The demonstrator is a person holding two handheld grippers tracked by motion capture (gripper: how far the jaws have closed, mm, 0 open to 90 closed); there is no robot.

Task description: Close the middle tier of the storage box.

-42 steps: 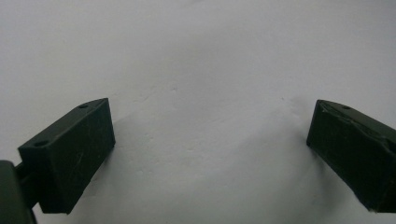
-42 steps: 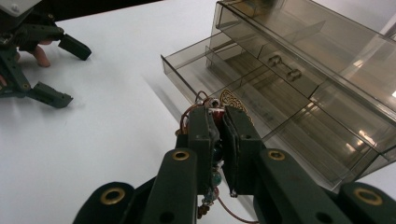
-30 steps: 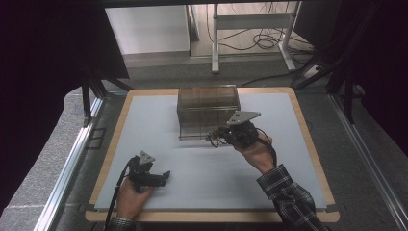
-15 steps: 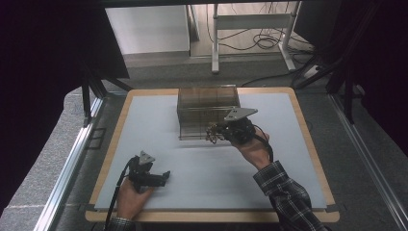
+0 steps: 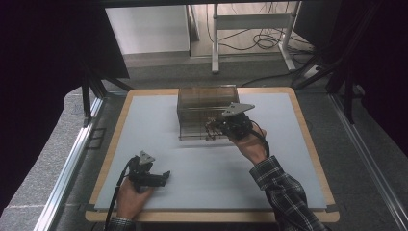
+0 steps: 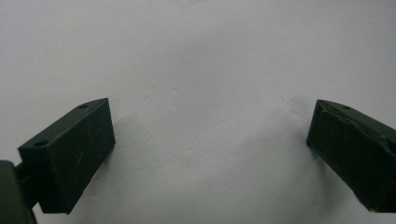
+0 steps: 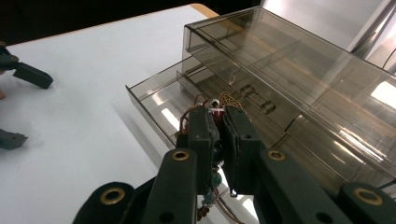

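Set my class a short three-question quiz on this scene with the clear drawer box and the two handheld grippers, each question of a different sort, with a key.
1. True or false: the right gripper is shut on a beaded bracelet.
2. Multiple choice: the bottom drawer of the smoky clear drawer box is A) pulled out, B) pushed fully in, C) lying apart on the table.
3. Fill in: the left gripper rests over the bare white table with its jaws ____.

Key: 1 true; 2 A; 3 open.
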